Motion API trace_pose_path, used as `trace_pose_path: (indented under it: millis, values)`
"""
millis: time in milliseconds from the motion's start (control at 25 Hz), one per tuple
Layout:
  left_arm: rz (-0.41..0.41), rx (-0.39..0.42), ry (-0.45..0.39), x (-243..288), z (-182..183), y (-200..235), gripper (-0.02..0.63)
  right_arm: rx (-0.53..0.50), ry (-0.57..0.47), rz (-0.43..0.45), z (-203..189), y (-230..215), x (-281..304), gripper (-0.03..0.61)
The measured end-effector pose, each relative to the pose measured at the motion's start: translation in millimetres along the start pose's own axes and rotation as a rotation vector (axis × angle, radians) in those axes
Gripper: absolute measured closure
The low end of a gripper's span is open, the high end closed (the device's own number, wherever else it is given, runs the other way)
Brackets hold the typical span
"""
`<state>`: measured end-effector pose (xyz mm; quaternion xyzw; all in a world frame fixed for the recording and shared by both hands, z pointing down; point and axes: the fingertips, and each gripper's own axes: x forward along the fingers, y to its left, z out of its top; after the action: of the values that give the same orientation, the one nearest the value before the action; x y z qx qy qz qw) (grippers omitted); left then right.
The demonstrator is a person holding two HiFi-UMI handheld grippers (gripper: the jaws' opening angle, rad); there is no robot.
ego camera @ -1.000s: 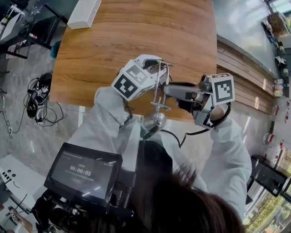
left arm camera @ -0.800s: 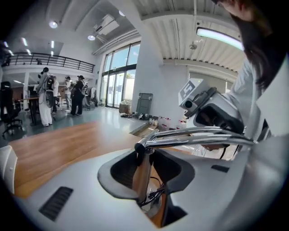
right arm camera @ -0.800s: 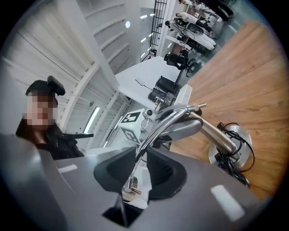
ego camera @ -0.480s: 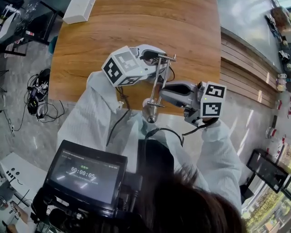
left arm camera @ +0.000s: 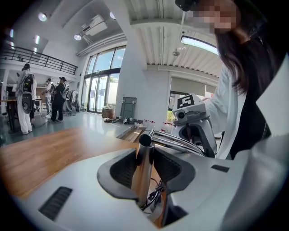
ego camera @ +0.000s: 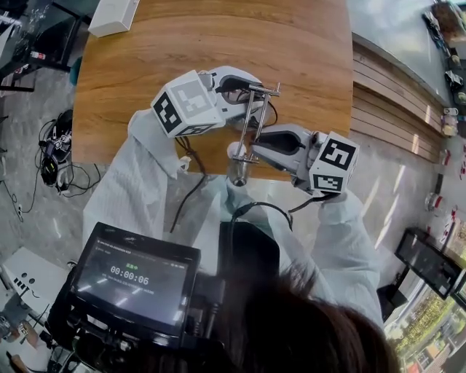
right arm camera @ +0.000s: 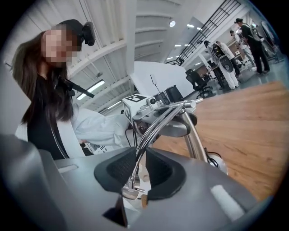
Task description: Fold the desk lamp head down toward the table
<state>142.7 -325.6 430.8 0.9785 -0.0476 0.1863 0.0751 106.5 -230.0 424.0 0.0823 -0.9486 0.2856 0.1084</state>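
Note:
A chrome desk lamp stands near the front edge of the wooden table (ego camera: 145, 73). My left gripper (ego camera: 247, 98) (left arm camera: 144, 158) has the upright post (left arm camera: 143, 167) between its pads, touching both, and its jaws are opening slightly. My right gripper (ego camera: 256, 146) (right arm camera: 140, 167) is closed round the thin arm rods (right arm camera: 156, 124) and its jaws are easing open a little. The arm (ego camera: 251, 124) slopes from the top joint (ego camera: 263, 91) toward me. The round lamp head (ego camera: 239, 173) hangs at its low end, past the table edge. The lamp base (right arm camera: 220, 165) sits on the wood.
A white box (ego camera: 113, 16) lies at the table's far left corner. A black cable (ego camera: 189, 197) hangs off the front edge. Cables lie on the floor (ego camera: 54, 153) at left. A screen (ego camera: 135, 277) sits at my chest. A wooden bench (ego camera: 393, 102) runs along the right.
My right gripper has sunk and rolled with the lamp arm between its jaws, and the lamp head has swung lower. My left gripper has stayed on the post and turned a little.

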Motion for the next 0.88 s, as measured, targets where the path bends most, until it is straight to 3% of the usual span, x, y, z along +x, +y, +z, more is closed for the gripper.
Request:
trace_pose_path:
  millis: [360, 680, 880]
  values:
    - [-0.017, -0.030, -0.048, 4.0, -3.6, -0.8, 0.494, -0.116, 0.032, -0.029, -12.1, -12.0, 0.2, 0.495]
    - [-0.007, -0.095, -0.114, -0.1, -3.5, -2.9, 0.489, -0.127, 0.035, -0.070, -17.3, -20.4, -0.1, 0.489]
    - [0.000, -0.101, -0.112, 1.6, -5.8, -2.2, 0.489, -0.121, 0.042, -0.089, -20.6, -27.7, -0.8, 0.488]
